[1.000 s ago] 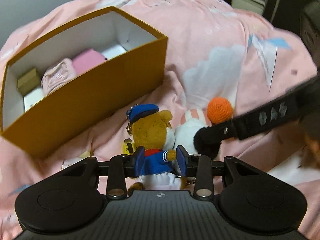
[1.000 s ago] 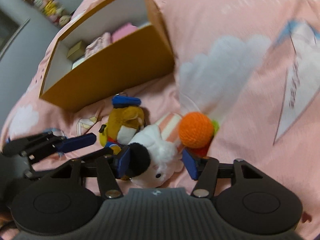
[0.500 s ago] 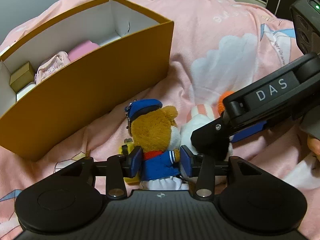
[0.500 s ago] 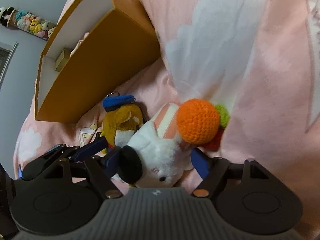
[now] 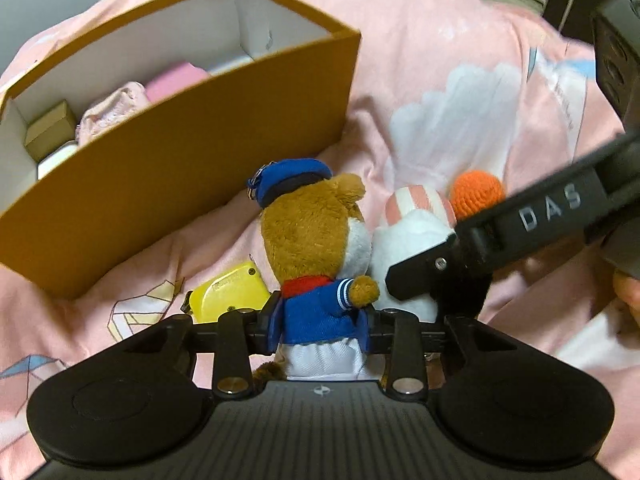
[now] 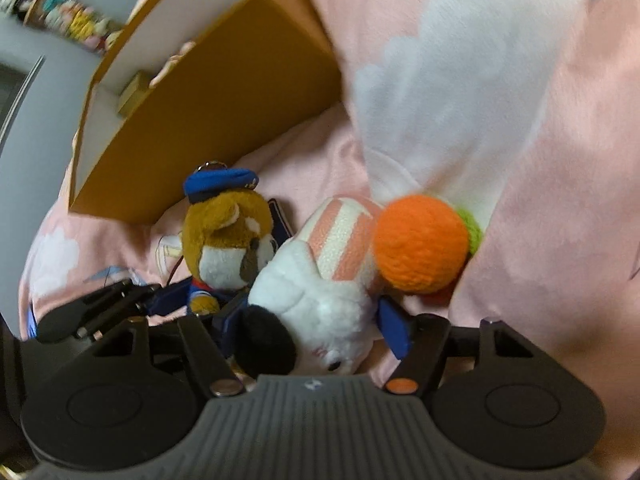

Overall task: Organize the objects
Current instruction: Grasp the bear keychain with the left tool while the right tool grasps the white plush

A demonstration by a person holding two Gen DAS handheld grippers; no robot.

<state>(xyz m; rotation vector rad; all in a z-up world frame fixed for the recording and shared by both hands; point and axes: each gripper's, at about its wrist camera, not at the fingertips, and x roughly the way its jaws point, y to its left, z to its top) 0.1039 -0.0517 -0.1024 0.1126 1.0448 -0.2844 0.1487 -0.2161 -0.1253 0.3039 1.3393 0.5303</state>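
The left gripper [image 5: 319, 322] clenches the bear plush [image 5: 316, 240]; the right gripper [image 6: 312, 330] grasps the white plush [image 6: 316, 300]; each should lift straight toward the box [image 5: 180, 152] ahead.

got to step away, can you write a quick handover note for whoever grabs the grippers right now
Left gripper: shut on the sailor bear plush, not yet lifted clear of the pink bedding.
Right gripper: jaws around the white dog plush; contact unclear.
Orange crochet ball and yellow tape measure lie loose on the bedding.
Orange box already holds a pink pouch and small boxes.
Left: move both plushes, ball and tape into the box.
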